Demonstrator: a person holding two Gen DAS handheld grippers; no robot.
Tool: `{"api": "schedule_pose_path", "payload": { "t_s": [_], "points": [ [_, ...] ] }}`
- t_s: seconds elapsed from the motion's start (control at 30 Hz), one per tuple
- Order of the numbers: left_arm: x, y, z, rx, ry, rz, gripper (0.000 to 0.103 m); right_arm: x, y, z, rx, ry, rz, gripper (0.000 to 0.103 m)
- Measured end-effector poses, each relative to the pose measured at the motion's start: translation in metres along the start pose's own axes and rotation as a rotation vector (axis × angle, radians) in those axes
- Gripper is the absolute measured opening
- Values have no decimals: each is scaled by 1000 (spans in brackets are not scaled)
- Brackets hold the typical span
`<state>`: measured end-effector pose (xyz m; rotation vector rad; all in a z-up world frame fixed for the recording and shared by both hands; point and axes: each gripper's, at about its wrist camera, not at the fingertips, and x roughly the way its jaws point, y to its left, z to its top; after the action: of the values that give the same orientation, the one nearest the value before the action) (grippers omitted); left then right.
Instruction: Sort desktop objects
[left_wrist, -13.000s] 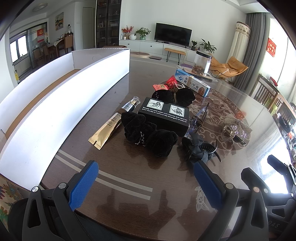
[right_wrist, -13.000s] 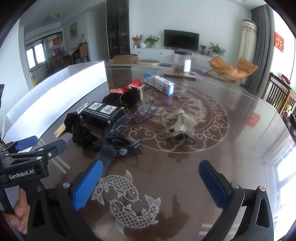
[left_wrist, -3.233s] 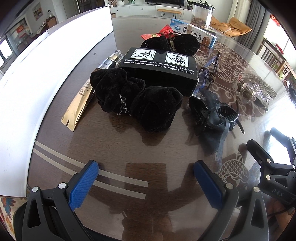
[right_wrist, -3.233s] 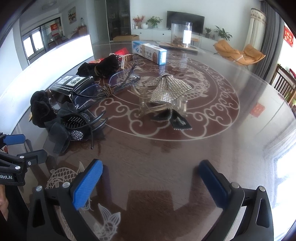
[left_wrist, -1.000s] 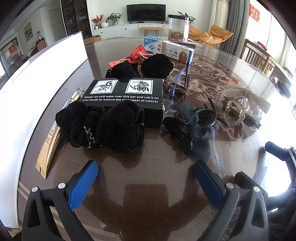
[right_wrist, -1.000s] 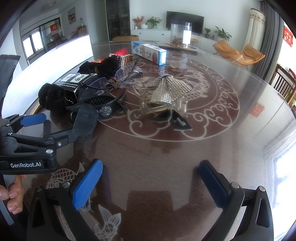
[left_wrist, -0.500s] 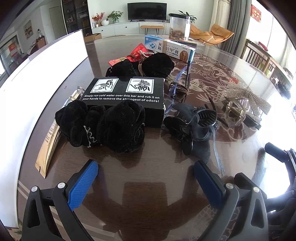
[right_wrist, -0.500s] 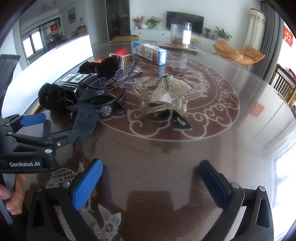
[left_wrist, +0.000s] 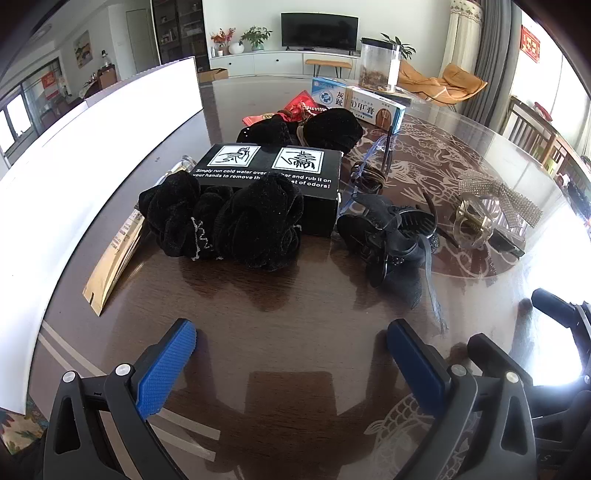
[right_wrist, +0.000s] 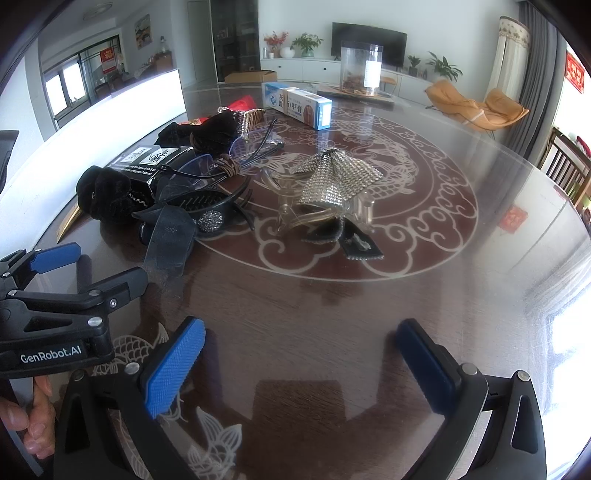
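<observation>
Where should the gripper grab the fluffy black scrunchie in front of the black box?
Pinch the black velvet scrunchie across its thin middle, where the two puffy lobes meet. The left gripper is open and faces it, so come from the near side; the black box blocks the back.

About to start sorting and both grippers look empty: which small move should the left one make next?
Probably ease the left gripper forward toward the black velvet scrunchie: its fingers are open and empty, and the scrunchie lies nearest, straight ahead on the table.
</observation>
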<state>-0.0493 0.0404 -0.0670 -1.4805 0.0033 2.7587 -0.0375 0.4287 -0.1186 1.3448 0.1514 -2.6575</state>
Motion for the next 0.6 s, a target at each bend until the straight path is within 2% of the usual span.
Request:
{"api": "schedule_pose_path", "payload": {
  "t_s": [0.2,0.6],
  "points": [
    [-3,4,-5,21,-8,-11,103,0,-2,1,4,1,1,103],
    [-3,5,-5,-16,24,13,103,0,-1,1,4,1,1,103]
  ]
}}
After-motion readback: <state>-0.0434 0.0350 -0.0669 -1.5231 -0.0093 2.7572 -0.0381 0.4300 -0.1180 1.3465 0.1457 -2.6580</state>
